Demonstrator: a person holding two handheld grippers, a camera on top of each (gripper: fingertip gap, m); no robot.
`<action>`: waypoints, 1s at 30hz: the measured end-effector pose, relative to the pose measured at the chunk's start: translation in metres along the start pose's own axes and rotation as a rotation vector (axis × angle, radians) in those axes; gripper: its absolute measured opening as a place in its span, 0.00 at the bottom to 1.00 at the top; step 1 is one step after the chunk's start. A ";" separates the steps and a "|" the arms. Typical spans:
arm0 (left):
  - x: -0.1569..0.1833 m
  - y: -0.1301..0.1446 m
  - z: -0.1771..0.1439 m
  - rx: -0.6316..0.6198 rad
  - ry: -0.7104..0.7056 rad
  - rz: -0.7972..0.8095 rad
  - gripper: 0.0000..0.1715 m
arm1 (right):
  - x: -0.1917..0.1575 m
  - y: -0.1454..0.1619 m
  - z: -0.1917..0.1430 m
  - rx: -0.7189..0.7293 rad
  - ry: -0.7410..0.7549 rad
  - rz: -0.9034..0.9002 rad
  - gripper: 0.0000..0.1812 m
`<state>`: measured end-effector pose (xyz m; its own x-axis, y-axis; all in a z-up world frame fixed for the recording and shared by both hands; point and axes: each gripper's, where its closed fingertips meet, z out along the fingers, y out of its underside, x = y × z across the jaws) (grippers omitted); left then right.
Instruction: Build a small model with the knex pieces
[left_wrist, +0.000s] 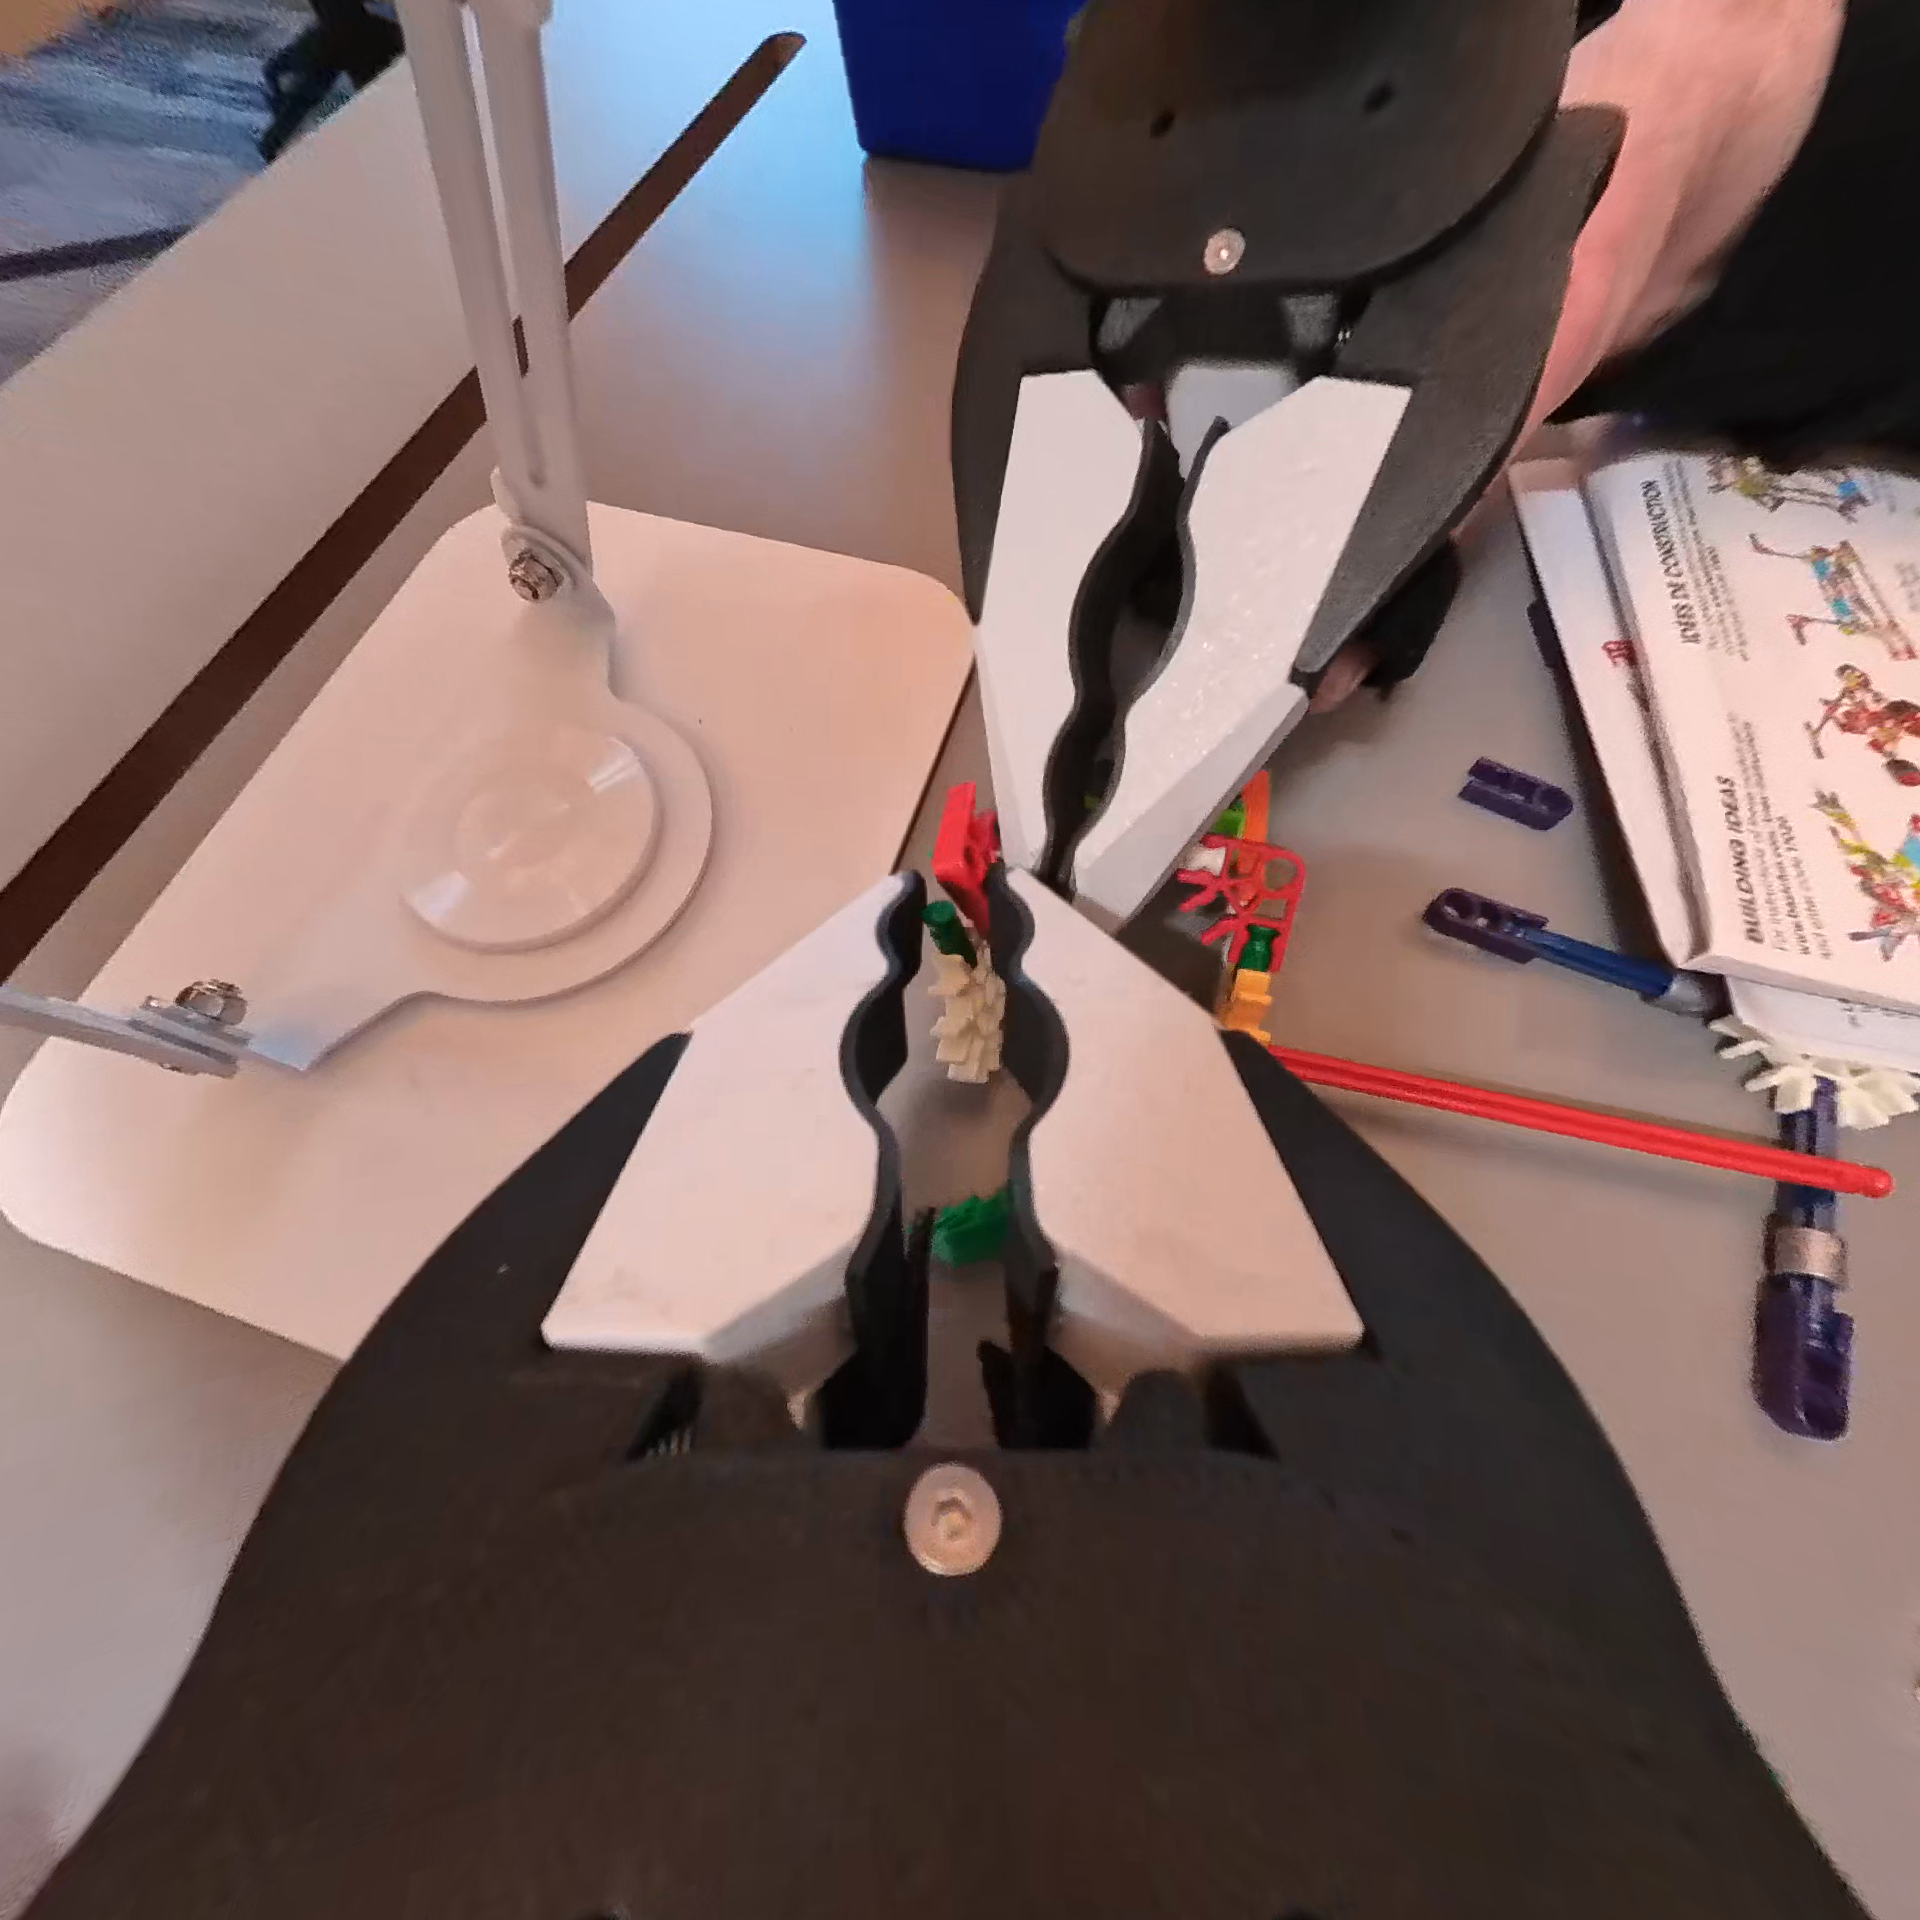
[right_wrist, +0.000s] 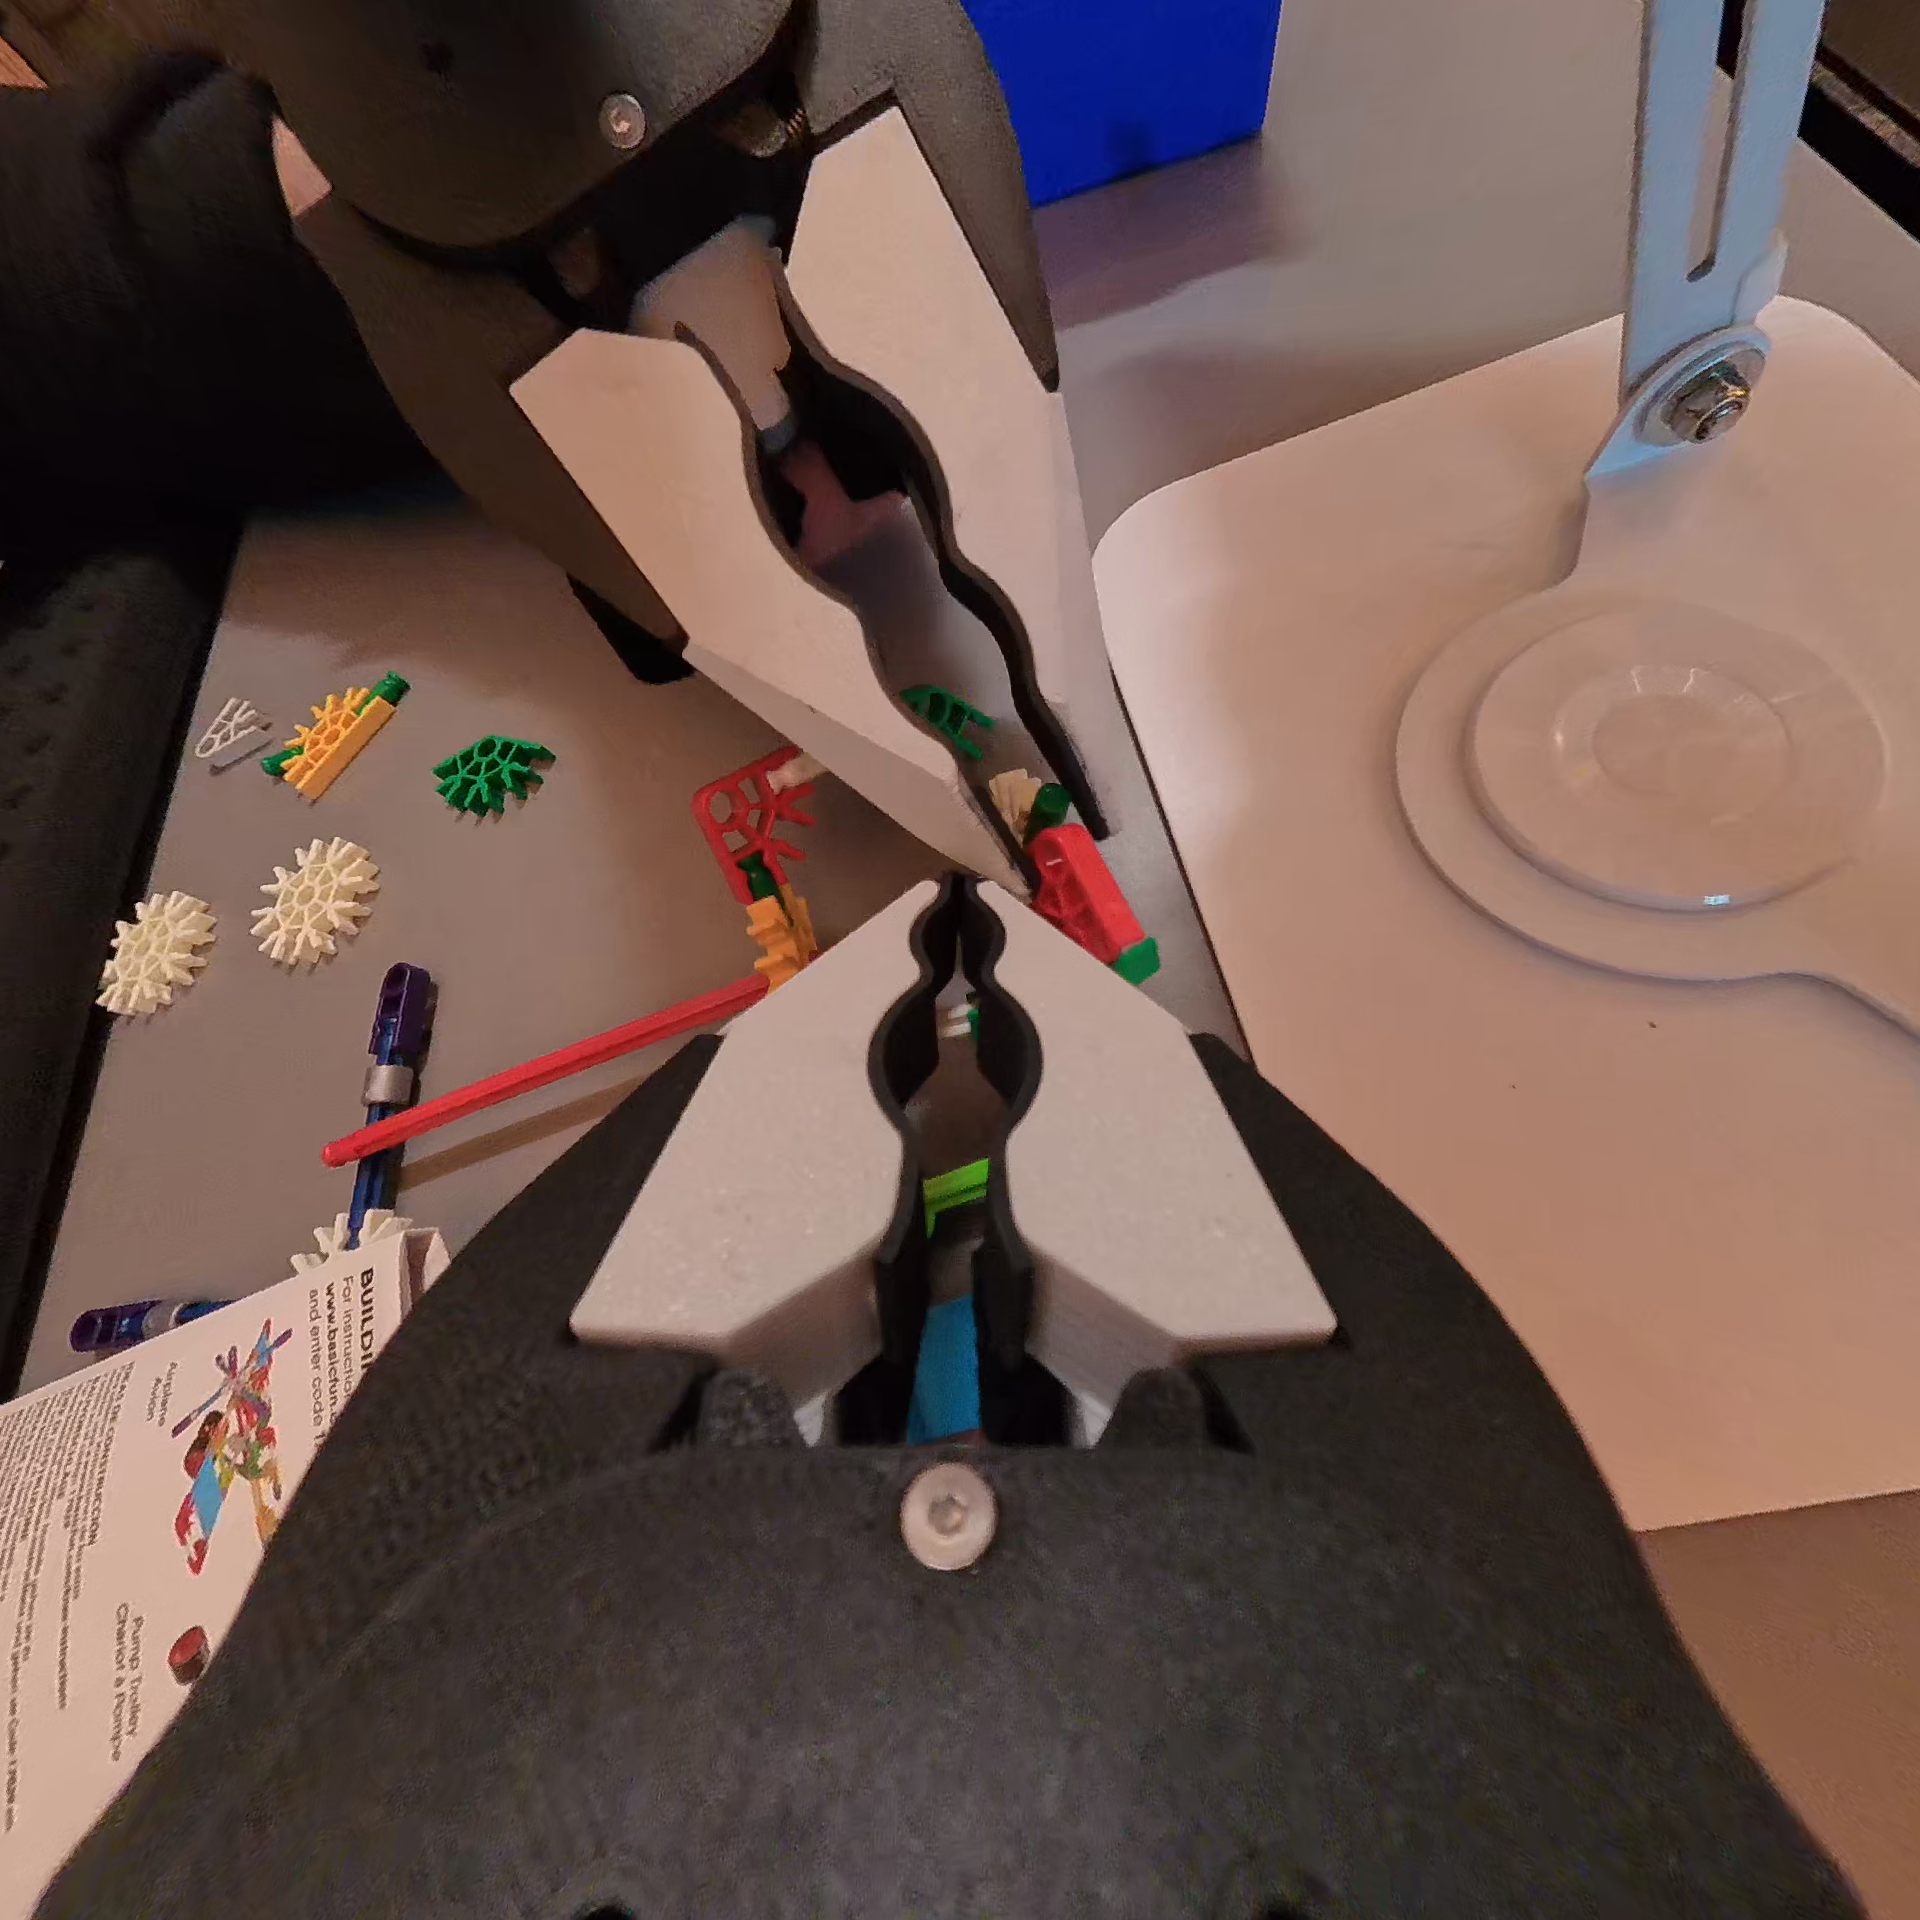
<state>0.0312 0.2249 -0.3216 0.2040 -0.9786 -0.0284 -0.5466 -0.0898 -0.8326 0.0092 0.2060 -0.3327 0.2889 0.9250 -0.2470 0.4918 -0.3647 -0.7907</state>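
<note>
My left gripper (left_wrist: 964, 883) is shut on a small toy assembly: a red connector (left_wrist: 966, 857) sticks out past the tips, with a green rod and a white snowflake connector (left_wrist: 966, 1013) between the jaws. It also shows in the right wrist view (right_wrist: 1060, 854). My right gripper (right_wrist: 956, 888) is tip to tip with it, jaws closed, with a light green piece (right_wrist: 956, 1184) pinched farther back. A multicolour connector assembly (left_wrist: 1247, 914) with a long red rod (left_wrist: 1558, 1127) lies just beside the right gripper's tips (left_wrist: 1070, 894).
A white stand base (left_wrist: 312, 987) with an upright arm (left_wrist: 488, 312) sits close by. A blue bin (left_wrist: 935, 83) stands behind. An instruction booklet (left_wrist: 1766, 727), purple and blue rods (left_wrist: 1538, 951), white connectors (right_wrist: 312, 899) and a green connector (right_wrist: 488, 774) lie on the grey table. My two grippers' fingertips are within a few centimetres of each other.
</note>
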 end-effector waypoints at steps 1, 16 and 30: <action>-0.001 -0.001 0.000 0.007 0.002 -0.002 0.04 | 0.000 0.000 0.000 -0.001 0.001 -0.001 0.00; -0.014 -0.015 -0.020 0.126 -0.137 0.010 0.03 | 0.012 -0.014 -0.010 0.107 0.039 0.073 0.05; -0.015 -0.006 -0.025 0.076 -0.187 -0.065 0.03 | 0.015 -0.018 -0.006 0.105 0.122 0.004 0.06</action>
<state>0.0109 0.2352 -0.3027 0.3880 -0.9190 -0.0698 -0.4664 -0.1304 -0.8749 0.0097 0.2257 -0.3193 0.3915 0.9013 -0.1852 0.4040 -0.3492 -0.8455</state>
